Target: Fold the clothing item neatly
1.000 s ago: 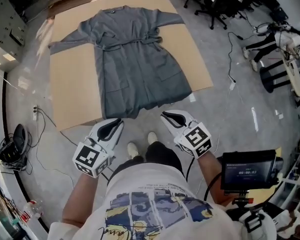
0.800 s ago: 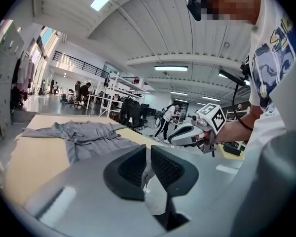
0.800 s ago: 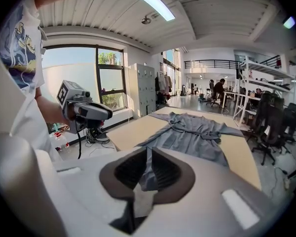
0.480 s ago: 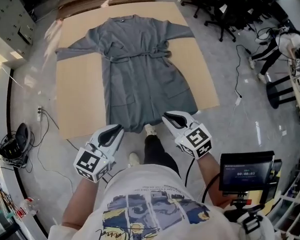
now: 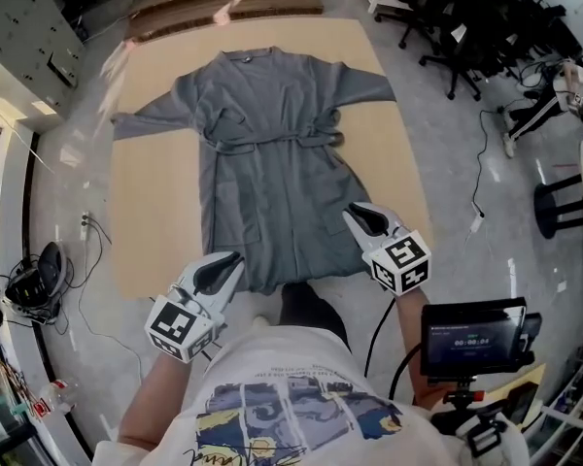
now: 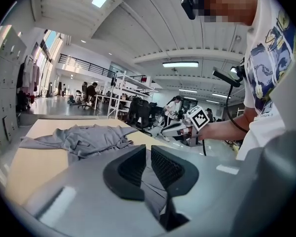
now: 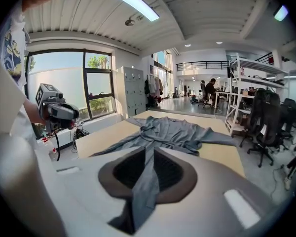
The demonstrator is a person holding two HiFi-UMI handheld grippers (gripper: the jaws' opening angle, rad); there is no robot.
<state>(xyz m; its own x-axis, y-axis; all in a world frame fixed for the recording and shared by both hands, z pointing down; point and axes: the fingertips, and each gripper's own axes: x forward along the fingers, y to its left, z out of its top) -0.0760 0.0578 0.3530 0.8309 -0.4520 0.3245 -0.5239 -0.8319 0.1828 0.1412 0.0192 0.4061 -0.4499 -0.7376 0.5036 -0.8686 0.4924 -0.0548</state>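
A grey robe lies spread flat on a tan cardboard sheet, sleeves out and belt tied at the waist. Its bottom hem is lifted at both corners. My left gripper is shut on the hem's left part, with grey cloth pinched between its pads. My right gripper holds the hem's right part. Its jaws are opening, and a strip of cloth still runs between its pads. The robe stretches away from the right gripper, and the left gripper view also shows the robe bunched ahead.
Office chairs and a stool stand on the grey floor right of the cardboard. Cables and a dark bag lie at the left. A small monitor hangs at my right side. Grey lockers stand at the far left.
The person has stepped forward towards the cardboard. Both grippers have moved forward with the hem, the right one further than the left.
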